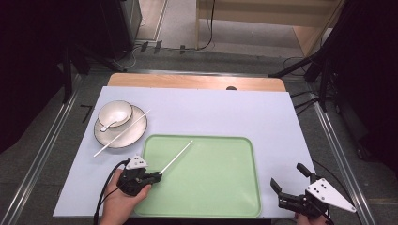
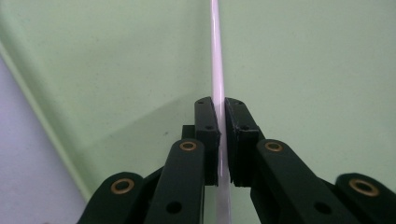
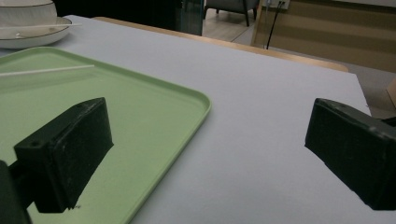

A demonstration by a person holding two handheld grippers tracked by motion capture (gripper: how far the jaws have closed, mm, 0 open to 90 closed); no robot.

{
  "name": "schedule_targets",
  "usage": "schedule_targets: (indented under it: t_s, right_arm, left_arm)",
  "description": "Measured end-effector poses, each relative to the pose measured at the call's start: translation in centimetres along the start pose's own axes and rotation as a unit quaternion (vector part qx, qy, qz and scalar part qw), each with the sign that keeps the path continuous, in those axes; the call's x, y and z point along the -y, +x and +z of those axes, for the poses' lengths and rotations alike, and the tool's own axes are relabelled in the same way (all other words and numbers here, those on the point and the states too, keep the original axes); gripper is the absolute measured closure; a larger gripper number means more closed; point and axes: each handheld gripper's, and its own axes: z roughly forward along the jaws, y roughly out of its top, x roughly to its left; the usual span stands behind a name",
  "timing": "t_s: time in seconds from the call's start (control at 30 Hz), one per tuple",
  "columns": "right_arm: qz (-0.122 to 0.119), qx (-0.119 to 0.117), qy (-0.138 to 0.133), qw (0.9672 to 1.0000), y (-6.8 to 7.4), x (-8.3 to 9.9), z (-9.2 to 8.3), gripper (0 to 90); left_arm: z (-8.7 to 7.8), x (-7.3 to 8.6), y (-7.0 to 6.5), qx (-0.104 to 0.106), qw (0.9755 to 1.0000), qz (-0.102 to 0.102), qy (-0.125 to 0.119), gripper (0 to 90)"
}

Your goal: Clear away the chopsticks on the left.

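Note:
My left gripper (image 1: 157,176) sits at the green tray's (image 1: 244,206) left edge, shut on a white chopstick (image 1: 177,157) that slants up and right over the tray. In the left gripper view the chopstick (image 2: 217,65) runs straight up from between the pressed pads (image 2: 208,135), with the tray floor (image 2: 303,70) behind it. A second white chopstick (image 1: 121,133) lies across the plate (image 1: 136,132), which carries a white bowl (image 1: 114,112) and a spoon (image 1: 107,125). My right gripper (image 1: 290,178) rests open at the tray's lower right corner, jaws wide and empty; its view shows the tray (image 3: 154,121) and the held chopstick (image 3: 46,71).
A pale lilac mat (image 1: 225,112) covers the wooden table (image 1: 187,82). Metal rails (image 1: 42,154) run along both sides, with tripod legs (image 1: 300,68) and cables at the back. The plate (image 3: 28,35) with its bowl stands at the far left in the right gripper view.

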Motion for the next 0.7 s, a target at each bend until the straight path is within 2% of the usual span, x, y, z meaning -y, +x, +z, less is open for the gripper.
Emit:
schedule_targets:
  t_s: [0.17,0.2,0.33,0.37,0.4,0.43,0.5,0.53,0.57,0.6,0.7]
  right_arm:
    - [0.0,0.0,0.0,1.0,0.0,0.0,0.0,0.9]
    - [0.001,0.0,0.0,1.0,-0.1,0.0,0.0,0.9]
    - [0.0,0.0,0.0,1.0,-0.1,0.0,0.0,0.9]
    - [0.0,0.0,0.0,1.0,-0.1,0.0,0.0,0.9]
    - [0.001,0.0,0.0,1.0,-0.1,0.0,0.0,0.9]
    - [0.002,-0.001,0.001,1.0,0.0,0.0,0.0,0.9]
    - [0.0,-0.002,0.001,1.0,0.0,0.0,0.1,0.9]
    - [-0.001,-0.002,0.001,1.0,0.0,0.0,0.1,0.9]
    - [-0.001,-0.003,0.004,1.0,0.0,0.1,0.2,0.9]
    - [-0.001,-0.003,0.004,1.0,0.0,0.1,0.2,0.9]
    - [-0.001,-0.002,0.004,1.0,0.0,0.0,0.2,0.9]
  left_arm:
    - [0.1,0.3,-0.1,-0.006,0.9999,-0.002,-0.01,84.7]
    - [0.1,0.4,0.0,-0.004,0.9999,-0.008,-0.013,84.3]
    - [0.1,0.3,0.1,0.009,0.9999,-0.006,-0.013,78.3]
    - [0.1,0.3,0.1,0.017,0.9998,-0.003,-0.012,78.3]
    - [0.0,0.2,0.1,0.021,0.9997,0.001,-0.011,72.9]
    - [0.1,0.1,0.1,0.02,0.9997,0.011,-0.011,66.9]
    - [0.2,-0.4,0.0,0.022,0.9992,0.029,-0.016,63.7]
    - [0.1,-0.8,0.0,0.023,0.999,0.029,-0.023,64.0]
    - [0.1,-1.3,-0.1,0.026,0.9988,0.027,-0.031,69.7]
    - [0.1,-1.8,-0.2,0.031,0.9985,0.025,-0.038,69.7]
    - [0.8,-3.2,-1.0,0.052,0.9974,0.033,-0.038,89.8]
